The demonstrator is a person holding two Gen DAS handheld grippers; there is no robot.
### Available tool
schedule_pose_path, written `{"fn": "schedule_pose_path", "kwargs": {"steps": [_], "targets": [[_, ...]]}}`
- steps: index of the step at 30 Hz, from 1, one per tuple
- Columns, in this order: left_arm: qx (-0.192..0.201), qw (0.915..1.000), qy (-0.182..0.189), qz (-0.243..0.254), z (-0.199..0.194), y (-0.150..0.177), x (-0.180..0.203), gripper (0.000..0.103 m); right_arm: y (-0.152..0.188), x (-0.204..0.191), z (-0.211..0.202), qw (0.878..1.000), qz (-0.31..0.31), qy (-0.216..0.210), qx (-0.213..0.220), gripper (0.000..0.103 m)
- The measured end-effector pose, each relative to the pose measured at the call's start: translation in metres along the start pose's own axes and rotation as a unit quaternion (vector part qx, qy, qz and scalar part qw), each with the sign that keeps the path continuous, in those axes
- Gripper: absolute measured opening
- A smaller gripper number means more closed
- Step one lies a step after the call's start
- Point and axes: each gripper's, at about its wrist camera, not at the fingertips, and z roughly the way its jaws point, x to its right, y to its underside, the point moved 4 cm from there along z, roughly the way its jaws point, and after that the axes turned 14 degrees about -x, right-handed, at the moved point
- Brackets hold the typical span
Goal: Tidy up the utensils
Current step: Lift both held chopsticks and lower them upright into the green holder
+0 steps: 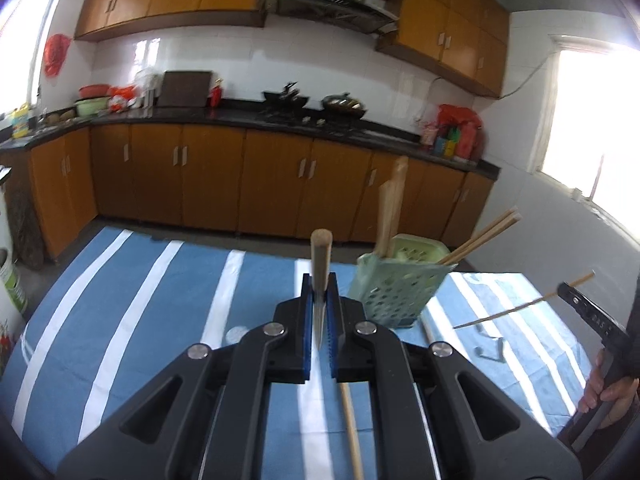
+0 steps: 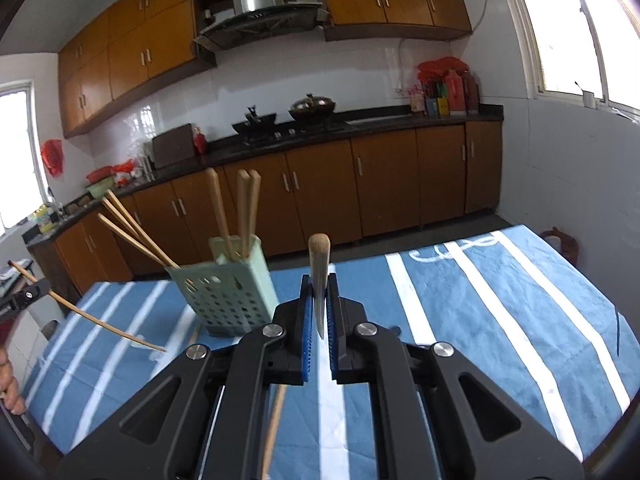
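The step in hand is carrying chopsticks to the green holder (image 1: 394, 292), which stands near the far edge of the surface (image 1: 140, 300) (covered in a blue striped cloth) and already has several chopsticks (image 1: 480, 240) leaning in it. Each hand has one more to add. The left gripper (image 1: 320, 280) has its fingers closed on a wooden chopstick (image 1: 320, 256), seen almost end-on with the thick end pointing away and the thin tip back between the blue pads. The right gripper (image 2: 320, 280) is closed in the same way on its own chopstick (image 2: 319, 256). Both are held in the air above the near part of the surface, the holder ahead and between them. One loose chopstick (image 1: 352, 432) lies flat on the cloth near the near edge, under the grippers, so the task is likely not far from done but not finished.

The next move seems to call for bringing one gripper over the holder's open top, tilting the chopstick so one end points down into a compartment, and opening only once it is inside the rim. Taking turns would keep the two sticks from clashing.
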Motion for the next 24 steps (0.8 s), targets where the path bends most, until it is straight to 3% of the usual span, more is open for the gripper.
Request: {"fn": "schedule_pose_path", "kwargs": {"steps": [6, 10, 15, 24], "targets": [[0.028, 0.9979, 0.051, 0.030, -0.029, -0.033, 0.037, 0.007, -0.041, -0.023, -0.038, 0.996, -0.007, -0.090, 0.023, 0.007], [0.053, 0.9955, 0.063, 0.046, -0.043, -0.054, 0.060, 0.007, -0.061, -0.038, -0.055, 0.990, -0.014, -0.136, 0.037, 0.007], [0.098, 0.9928, 0.063, 0.027, -0.048, -0.086, 0.075, 0.007, -0.083, -0.054, -0.054, 0.989, -0.028, -0.128, 0.062, 0.007], [0.162, 0.9863, 0.023, -0.022, -0.028, -0.138, 0.082, 0.007, -0.102, -0.065, -0.014, 0.993, -0.044, -0.103, 0.023, 0.007]]}}
